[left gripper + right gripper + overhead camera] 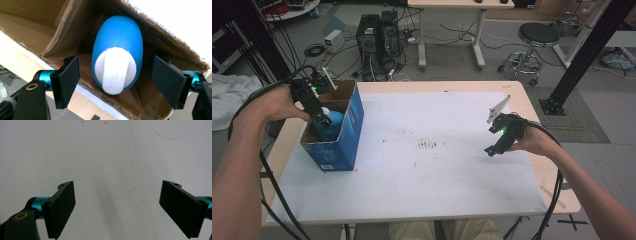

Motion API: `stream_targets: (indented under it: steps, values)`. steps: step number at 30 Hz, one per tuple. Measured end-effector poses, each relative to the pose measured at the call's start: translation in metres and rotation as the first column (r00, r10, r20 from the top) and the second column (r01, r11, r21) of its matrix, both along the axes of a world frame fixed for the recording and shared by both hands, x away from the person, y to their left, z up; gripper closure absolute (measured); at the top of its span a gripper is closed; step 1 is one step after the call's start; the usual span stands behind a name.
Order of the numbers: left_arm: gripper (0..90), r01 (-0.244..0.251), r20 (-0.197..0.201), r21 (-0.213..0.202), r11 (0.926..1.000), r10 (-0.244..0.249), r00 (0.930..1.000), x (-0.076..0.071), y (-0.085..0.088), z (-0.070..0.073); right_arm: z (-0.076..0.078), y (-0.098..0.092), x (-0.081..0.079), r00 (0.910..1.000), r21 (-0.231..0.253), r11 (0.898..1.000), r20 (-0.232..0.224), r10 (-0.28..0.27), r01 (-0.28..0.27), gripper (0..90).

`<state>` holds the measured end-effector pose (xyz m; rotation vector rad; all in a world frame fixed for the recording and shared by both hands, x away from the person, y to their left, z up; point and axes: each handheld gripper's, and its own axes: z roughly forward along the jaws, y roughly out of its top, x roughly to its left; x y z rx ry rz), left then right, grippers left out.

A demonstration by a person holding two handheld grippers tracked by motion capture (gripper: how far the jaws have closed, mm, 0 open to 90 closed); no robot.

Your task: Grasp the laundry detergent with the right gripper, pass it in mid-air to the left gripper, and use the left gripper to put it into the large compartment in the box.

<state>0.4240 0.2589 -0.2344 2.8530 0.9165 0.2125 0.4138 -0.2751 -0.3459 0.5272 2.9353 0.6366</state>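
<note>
- Box (343,131): blue outer walls with a small white label patch low on one side; plain brown cardboard inside.
- Egg-shaped object (117,53) in the box: bright blue body, white round end crossed by a white band.
- Left tongs (117,82): matte black jaws on teal metal fittings.
- Right tongs (125,208): same black and teal.
- Desk (532,112): pale wood edge, covered by a white sheet (422,165) with scattered dark scuff marks.
</note>
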Motion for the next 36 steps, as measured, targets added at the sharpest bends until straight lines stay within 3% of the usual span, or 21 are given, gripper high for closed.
stream_targets:
  steps: [6,11,13,17,22,24,27,29,30,35,36]
  values:
    - [21.5,0.004,0.041,0.007,1.0,-0.004,0.9991,0.0,-0.007,0.018,0.001,0.0,-0.001,1.0,0.004,1.0,0.0,-0.002,0.002,12.7]
    - [21.4,0.074,0.066,0.019,0.9971,-0.075,0.995,-0.004,-0.033,0.034,0.001,0.0,0.0,1.0,0.003,1.0,0.003,-0.003,0.003,12.7]
    - [21.4,0.106,0.057,0.015,0.9943,-0.106,0.9927,-0.006,-0.045,0.038,0.001,0.001,-0.001,1.0,0.004,1.0,0.003,-0.001,0.001,12.7]
    - [21.4,0.183,0.058,0.023,0.9828,-0.184,0.9812,-0.008,-0.072,0.042,0.001,0.002,-0.001,1.0,0.002,1.0,0.006,0.0,0.0,12.7]
    - [21.3,0.239,0.077,0.015,0.9709,-0.24,0.9678,-0.007,-0.102,0.046,0.005,0.002,-0.001,0.9999,0.006,1.0,0.011,-0.002,0.002,12.6]
    - [18.5,0.253,0.087,0.01,0.9675,-0.253,0.9636,-0.005,-0.112,0.045,0.006,0.002,0.0,0.9999,0.011,1.0,0.014,-0.001,0.001,12.7]
    - [16.7,0.293,0.096,0.013,0.956,-0.293,0.9513,-0.003,-0.132,0.036,0.008,0.003,0.0,0.9998,0.014,1.0,0.016,-0.009,0.009,12.7]
    - [16.5,0.297,0.087,0.014,0.9547,-0.297,0.9509,-0.002,-0.138,0.033,0.008,0.004,0.0,0.9998,0.013,1.0,0.015,-0.009,0.009,12.7]
    - [16.5,0.321,0.066,0.021,0.9469,-0.321,0.9446,0.0,-0.153,0.024,0.008,0.004,0.0,0.9999,0.007,1.0,0.016,-0.005,0.005,12.6]
    - [16.5,0.36,0.045,0.009,0.9327,-0.361,0.9316,0.001,-0.177,0.004,0.01,0.007,-0.003,0.9996,-0.005,1.0,0.028,-0.007,0.007,12.6]
    - [16.5,0.36,0.045,0.009,0.9327,-0.361,0.9316,0.001,-0.177,0.004,0.01,0.007,-0.003,0.9996,-0.005,1.0,0.028,-0.007,0.007,12.6]
